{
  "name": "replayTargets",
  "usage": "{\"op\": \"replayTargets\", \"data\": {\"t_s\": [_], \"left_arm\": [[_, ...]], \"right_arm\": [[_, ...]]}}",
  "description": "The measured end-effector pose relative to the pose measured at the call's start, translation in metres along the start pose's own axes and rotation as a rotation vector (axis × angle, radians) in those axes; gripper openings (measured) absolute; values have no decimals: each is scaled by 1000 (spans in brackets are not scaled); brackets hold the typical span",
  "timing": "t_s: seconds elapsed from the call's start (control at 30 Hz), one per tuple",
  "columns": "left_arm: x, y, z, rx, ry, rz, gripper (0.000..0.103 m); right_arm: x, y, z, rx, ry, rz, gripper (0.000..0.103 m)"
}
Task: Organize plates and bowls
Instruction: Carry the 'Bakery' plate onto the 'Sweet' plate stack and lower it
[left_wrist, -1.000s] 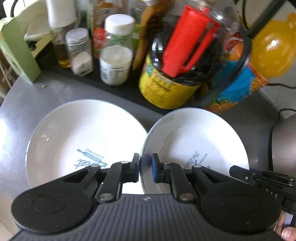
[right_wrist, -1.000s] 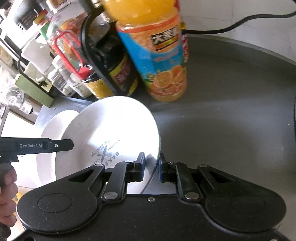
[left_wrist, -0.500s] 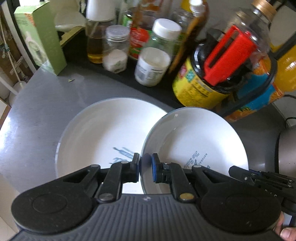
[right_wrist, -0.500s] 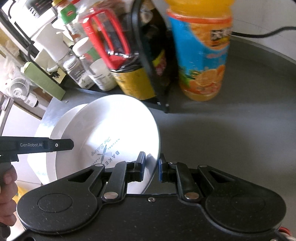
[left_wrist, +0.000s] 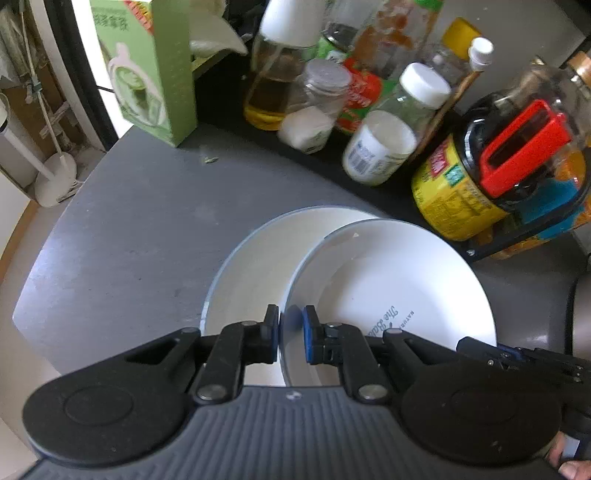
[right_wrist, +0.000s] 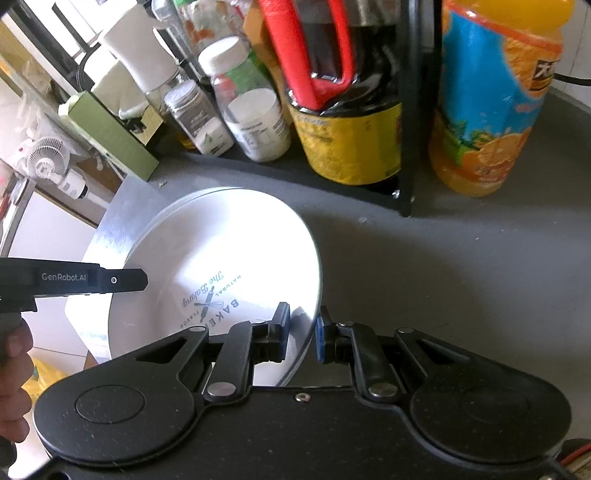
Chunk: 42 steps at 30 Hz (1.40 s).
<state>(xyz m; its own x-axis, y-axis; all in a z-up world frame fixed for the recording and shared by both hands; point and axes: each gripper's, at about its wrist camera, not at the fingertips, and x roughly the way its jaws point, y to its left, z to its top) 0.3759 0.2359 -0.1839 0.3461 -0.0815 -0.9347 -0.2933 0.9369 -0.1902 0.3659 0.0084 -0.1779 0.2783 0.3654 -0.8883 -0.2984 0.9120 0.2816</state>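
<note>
Two grippers hold one white plate over a second

Two hand-held grippers pinch the same white printed plate from opposite edges. In the left wrist view, the left gripper has its blue-padded fingers drawn narrow on the plate's left rim. In the right wrist view, the right gripper is clamped narrow on the plate's right rim, which passes between its pads, and the plate tilts up on that side. Blue lettering on the plate's face reads "The Baking" and "BAKE".

A second white plate lies flat on the grey countertop, partly under the held plate and showing to its left. Whether the two plates touch cannot be told.

Behind the plates, along the back of the counter, stand a dark bottle with a yellow label and red handle, an orange juice bottle, a white-capped jar and a small clear-lidded jar. A green carton stands at the far left. The right gripper's black body shows low on the right of the left view
</note>
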Motion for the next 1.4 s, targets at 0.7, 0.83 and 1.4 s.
{"op": "replayTargets", "data": {"t_s": [0.7,0.83,1.4], "left_arm": [[22,13,-11,26,23,10,12],[21,13,-12,40,-2,35,12],[20,16,-13,68,-24,51,12]], "right_arm": [[18,13,-7,-57,28,-83,20],[25,17,-7,-83,35,-91,24],[23,11,-7,-9,34,-90,51]]}}
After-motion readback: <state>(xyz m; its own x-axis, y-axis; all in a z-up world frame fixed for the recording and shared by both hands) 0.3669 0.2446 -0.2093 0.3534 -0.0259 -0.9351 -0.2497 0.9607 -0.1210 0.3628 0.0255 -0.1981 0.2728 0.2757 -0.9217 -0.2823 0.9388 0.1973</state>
